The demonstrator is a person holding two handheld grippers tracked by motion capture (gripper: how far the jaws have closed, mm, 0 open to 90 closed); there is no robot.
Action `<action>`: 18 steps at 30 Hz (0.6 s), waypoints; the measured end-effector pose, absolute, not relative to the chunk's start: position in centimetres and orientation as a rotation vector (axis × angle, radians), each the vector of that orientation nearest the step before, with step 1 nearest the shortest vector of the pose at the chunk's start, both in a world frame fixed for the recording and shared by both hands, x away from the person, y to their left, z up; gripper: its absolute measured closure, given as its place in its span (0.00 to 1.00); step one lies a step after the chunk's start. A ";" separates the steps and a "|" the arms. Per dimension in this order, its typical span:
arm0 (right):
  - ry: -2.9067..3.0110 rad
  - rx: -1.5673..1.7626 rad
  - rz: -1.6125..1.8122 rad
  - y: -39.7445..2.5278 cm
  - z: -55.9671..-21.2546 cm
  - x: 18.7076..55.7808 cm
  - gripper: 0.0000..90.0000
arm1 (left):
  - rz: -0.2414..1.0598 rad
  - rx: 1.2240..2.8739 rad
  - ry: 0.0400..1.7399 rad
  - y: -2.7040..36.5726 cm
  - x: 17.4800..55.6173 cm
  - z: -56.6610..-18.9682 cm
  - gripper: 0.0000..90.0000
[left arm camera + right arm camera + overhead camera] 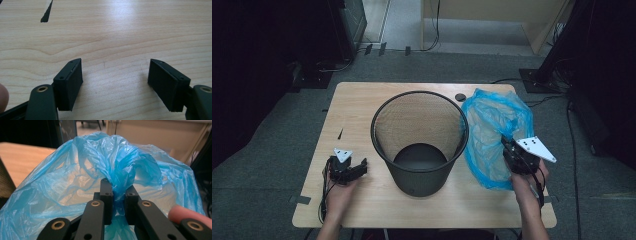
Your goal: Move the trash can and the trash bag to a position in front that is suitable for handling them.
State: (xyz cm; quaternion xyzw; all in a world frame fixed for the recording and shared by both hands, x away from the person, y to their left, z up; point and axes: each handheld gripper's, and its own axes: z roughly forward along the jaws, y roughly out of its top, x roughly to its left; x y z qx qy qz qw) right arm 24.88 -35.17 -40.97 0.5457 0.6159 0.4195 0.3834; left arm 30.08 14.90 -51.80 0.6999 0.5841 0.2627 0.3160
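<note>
**Right gripper clamped on blue bag, left idle on table**

Right gripper (118, 195): jaws closed on a bunched fold of the blue plastic bag (82, 185); plastic is squeezed between them in the right gripper view. In the high view the bag (494, 135) sits right of centre, billowed, just beside the black mesh bin (419, 142), possibly touching its rim, can't confirm. The bin stands upright mid-frame on the wooden table (357, 105).

Left gripper (115, 82): jaws spread wide, nothing between them, bare tabletop underneath. In the high view it (349, 167) is at lower left, apart from the bin.
</note>
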 end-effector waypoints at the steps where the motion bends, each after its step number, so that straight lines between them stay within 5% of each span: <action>1: 1.563 1.375 1.075 -35.0 -40.4 24.7 0.92 | 0.692 1.843 1.538 14.9 30.1 -51.8 0.31; 18: 1.497 1.203 1.097 -34.1 -32.4 23.1 0.92 | 0.694 1.844 1.537 14.9 30.1 -51.8 0.31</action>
